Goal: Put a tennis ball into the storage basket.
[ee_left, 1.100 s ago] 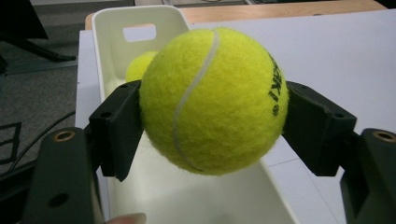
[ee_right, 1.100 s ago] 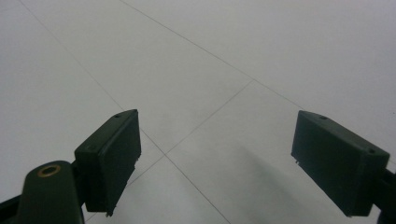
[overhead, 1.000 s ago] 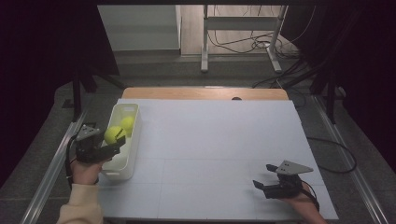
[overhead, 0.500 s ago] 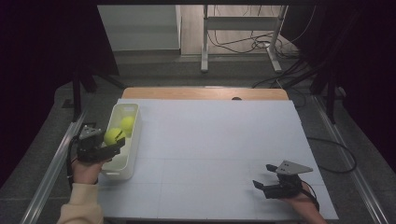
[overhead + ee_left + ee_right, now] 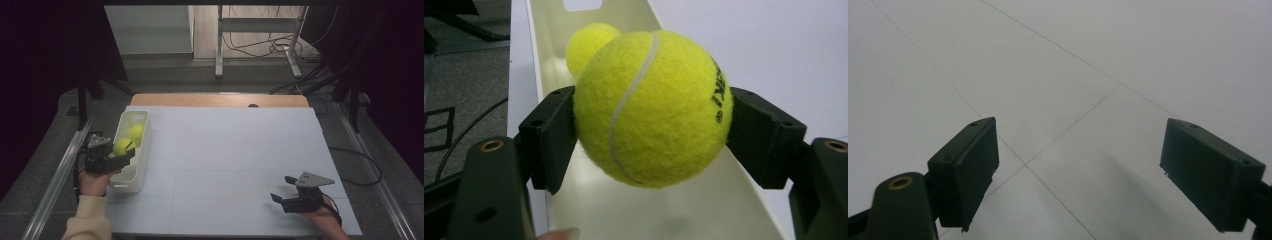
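Little has shifted since earlier: left gripper [image 5: 116, 156] jaws clamp tennis ball [image 5: 651, 107] above white bin [image 5: 145, 131], second ball [image 5: 136, 132] at twelve o'clock; right gripper [image 5: 292, 192] wide, idle.

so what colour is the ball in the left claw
Yellow-green tennis ball with a white seam and black print, clearest in the left gripper view.

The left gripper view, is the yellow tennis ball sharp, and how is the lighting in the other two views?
Left gripper view: the fuzzy yellow tennis ball between the black jaws is sharp, its seam and print legible; the second yellow ball behind is softer. High view: the white table top is evenly lit, surroundings dark. Right gripper view: the right gripper casts a faint soft shadow on the table, no glare.
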`<state>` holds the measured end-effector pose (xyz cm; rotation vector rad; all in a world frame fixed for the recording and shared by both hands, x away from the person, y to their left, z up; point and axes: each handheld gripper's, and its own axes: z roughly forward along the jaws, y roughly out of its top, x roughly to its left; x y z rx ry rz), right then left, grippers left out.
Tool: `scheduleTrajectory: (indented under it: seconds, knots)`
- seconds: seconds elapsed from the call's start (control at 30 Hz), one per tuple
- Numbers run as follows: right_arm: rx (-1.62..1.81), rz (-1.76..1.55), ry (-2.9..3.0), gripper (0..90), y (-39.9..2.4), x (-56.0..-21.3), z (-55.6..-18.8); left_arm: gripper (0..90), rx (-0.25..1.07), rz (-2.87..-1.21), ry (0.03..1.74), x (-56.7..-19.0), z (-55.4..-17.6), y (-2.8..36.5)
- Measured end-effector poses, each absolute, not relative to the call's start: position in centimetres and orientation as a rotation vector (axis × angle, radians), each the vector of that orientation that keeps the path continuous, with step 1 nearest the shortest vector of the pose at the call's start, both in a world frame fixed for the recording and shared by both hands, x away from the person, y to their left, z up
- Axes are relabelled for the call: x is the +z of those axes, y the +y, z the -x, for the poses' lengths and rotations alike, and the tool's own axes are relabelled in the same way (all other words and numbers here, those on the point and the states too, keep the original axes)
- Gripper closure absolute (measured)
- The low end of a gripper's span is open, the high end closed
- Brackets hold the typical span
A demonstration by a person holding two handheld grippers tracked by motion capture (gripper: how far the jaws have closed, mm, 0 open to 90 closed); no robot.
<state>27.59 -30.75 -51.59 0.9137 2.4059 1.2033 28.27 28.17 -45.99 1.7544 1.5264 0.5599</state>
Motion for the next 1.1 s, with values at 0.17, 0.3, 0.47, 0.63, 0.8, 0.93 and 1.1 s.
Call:
scheduleTrajectory:
  seconds: [0.17,0.3,0.47,0.63,0.8,0.93,1.1]
  knots:
    - [1.203,-0.914,2.406,16.1,-30.7,-51.6,-27.6,15.7,0.56,-1.734,1.515,-45.3,-28.1,28.3]
    - [1.204,-0.911,2.406,16.1,-30.7,-51.6,-27.6,14.7,0.563,-1.723,1.5,-45.0,-27.8,28.2]
    - [1.206,-0.912,2.405,16.1,-30.7,-51.6,-27.6,14.9,0.563,-1.709,1.452,-44.8,-27.7,27.9]
    - [1.206,-0.914,2.403,16.1,-30.8,-51.5,-27.6,15.4,0.568,-1.7,1.392,-44.3,-27.3,27.2]
    - [1.209,-0.915,2.4,16.1,-30.8,-51.5,-27.5,15.7,0.567,-1.699,1.324,-44.3,-26.6,26.0]
    - [1.217,-0.912,2.398,16.1,-30.8,-51.5,-27.6,15.5,0.53,-1.708,1.283,-44.4,-26.2,25.4]
    - [1.212,-0.91,2.399,16.1,-30.8,-51.4,-27.5,15.4,0.51,-1.712,1.204,-44.2,-25.4,23.8]
